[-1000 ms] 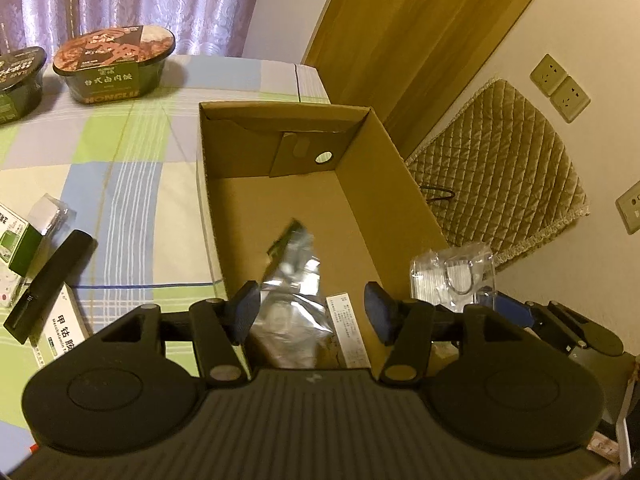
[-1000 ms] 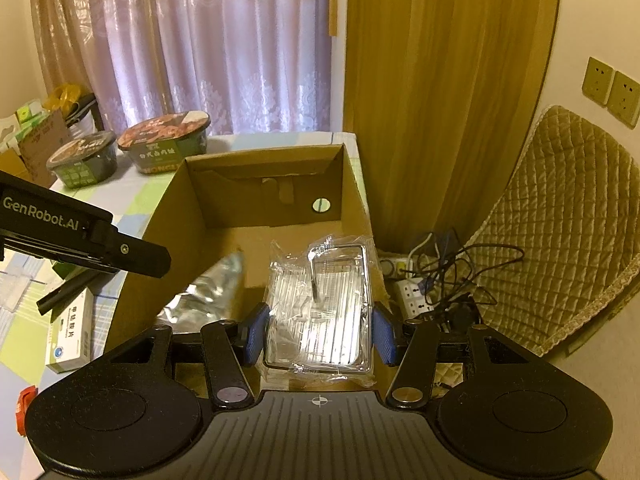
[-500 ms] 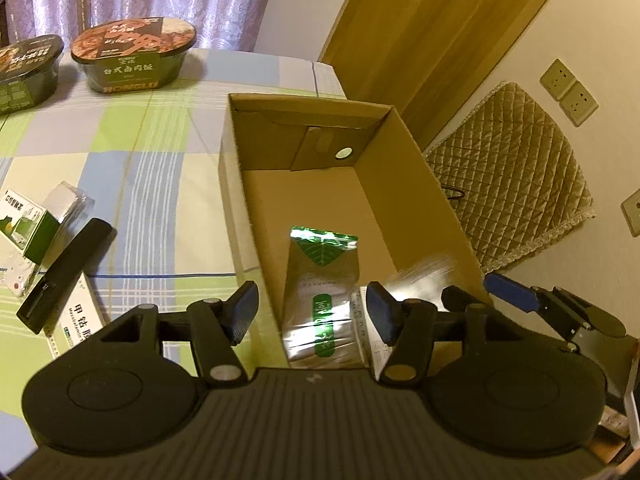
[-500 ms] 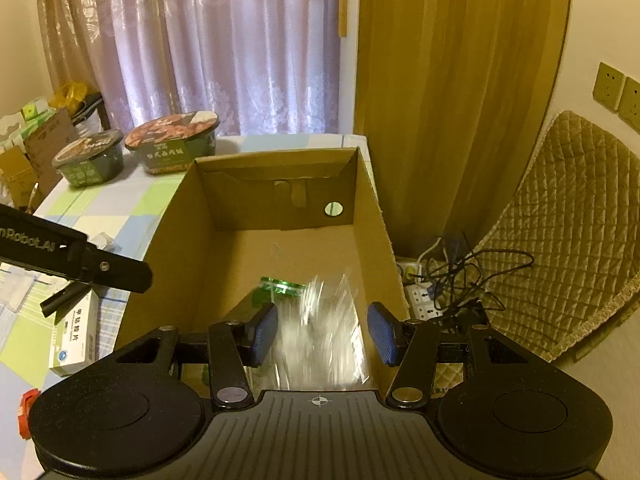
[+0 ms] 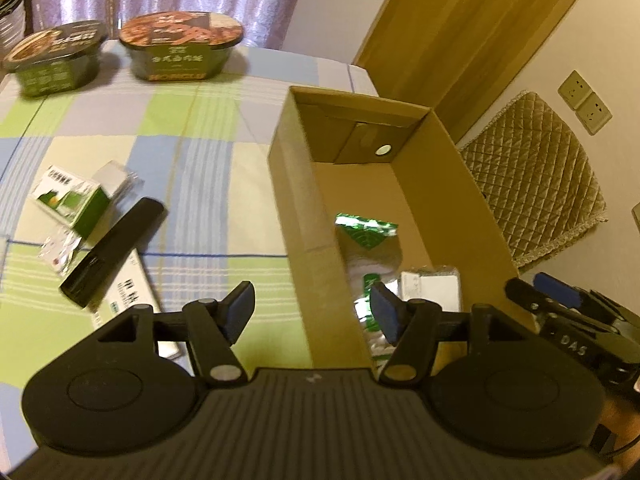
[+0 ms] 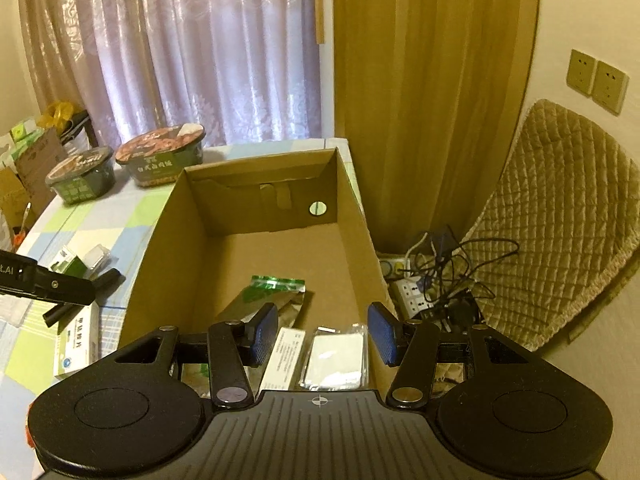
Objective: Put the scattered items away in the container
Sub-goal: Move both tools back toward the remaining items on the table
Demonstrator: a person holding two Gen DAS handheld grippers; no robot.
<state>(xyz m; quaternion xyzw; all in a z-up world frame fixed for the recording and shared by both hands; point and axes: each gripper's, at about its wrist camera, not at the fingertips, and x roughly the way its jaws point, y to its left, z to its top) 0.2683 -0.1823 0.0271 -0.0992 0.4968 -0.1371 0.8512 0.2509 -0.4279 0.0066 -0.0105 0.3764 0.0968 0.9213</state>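
Two items are in the cardboard box (image 6: 256, 264) so far: a foil pouch with a green top (image 6: 276, 292) and a clear-wrapped flat packet (image 6: 335, 360), both lying on the box floor just ahead of and below the right gripper (image 6: 322, 332); a white printed slip sits between them. Right gripper is released, jaws wide, nothing between them, hovering over the near end of the box. Left gripper (image 5: 312, 310) also released and empty, straddling the box's left wall, the pouch ahead-right of it inside. Scattered items sit on the checked tablecloth ahead-left of the left claw: black remote-like bar (image 5: 114, 252), white medicine box (image 5: 132, 304) partly under it, green-and-white carton (image 5: 70, 200), small clear packet (image 5: 120, 174), a foil blister scrap (image 5: 60, 250). Two instant-food bowls (image 5: 182, 50) are farther ahead; can't tell if they count. Risks, my read: the bar overlaps the white box, so gripping either one first may drag or flip the other; the left claw is close to the box wall, so a swing left could clip it and shove the box toward the table edge on its right; the blister scrap is thin and flat, likely to slip from the pads.
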